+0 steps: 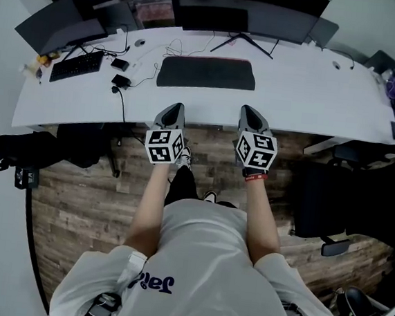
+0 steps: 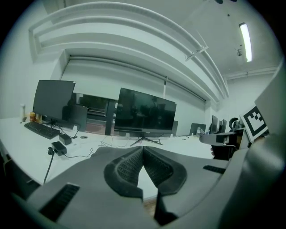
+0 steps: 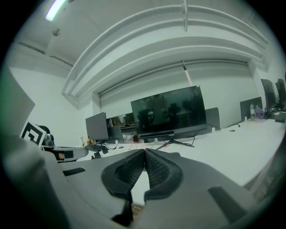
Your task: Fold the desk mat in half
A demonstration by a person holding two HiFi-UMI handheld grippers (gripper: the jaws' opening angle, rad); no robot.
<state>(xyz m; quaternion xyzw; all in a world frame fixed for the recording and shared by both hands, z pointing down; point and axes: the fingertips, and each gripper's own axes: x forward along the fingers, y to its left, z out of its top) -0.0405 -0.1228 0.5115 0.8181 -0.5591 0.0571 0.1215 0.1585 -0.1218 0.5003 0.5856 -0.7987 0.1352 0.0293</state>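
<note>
Facing the desk mat [image 1: 205, 73], left gripper [image 1: 177, 107] and right gripper [image 1: 248, 111] show fingers [image 2: 127, 166] together, empty.

White short-sleeved T-shirt [image 1: 198, 258] with dark lettering, dark trousers [image 1: 181, 186], red wristband [image 1: 254, 177] on the right wrist, grey left gripper [image 1: 176, 107] and right gripper [image 1: 252, 111], black-and-white marker cubes [image 1: 164, 146], dark ribbed pads [image 2: 127, 167]

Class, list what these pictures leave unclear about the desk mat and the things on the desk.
- Desk mat: head view, too small to tell its layers or thickness.
- Same mat, gripper views: blocked by the left gripper and right gripper themselves.
- Small items left of the keyboard: head view, too small to identify.
</note>
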